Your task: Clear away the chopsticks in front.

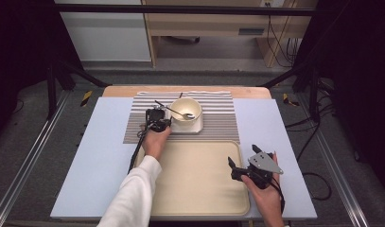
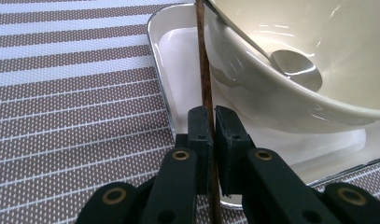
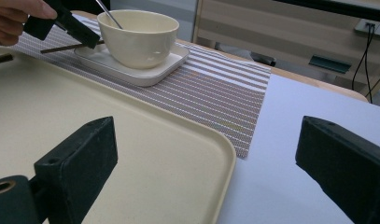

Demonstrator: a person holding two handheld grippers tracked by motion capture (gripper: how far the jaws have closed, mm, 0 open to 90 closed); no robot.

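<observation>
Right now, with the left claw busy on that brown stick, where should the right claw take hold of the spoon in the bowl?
Grip the spoon on its handle, where it juts out over the bowl's rim toward the left claw. Its head lies low inside, probably awkward for wide jaws. Come from above; the open right claw hovers over the tray.

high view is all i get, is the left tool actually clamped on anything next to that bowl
observer: Yes. In the left gripper view the left tool is shut on a thin brown chopstick.
operator: stick in the bowl or outside
observer: Outside, over the white plate beside the bowl; the spoon sits in the bowl.
operator: right tool holding anything
observer: No, the right tool has its jaws wide apart with nothing between them, above the tray.
</observation>
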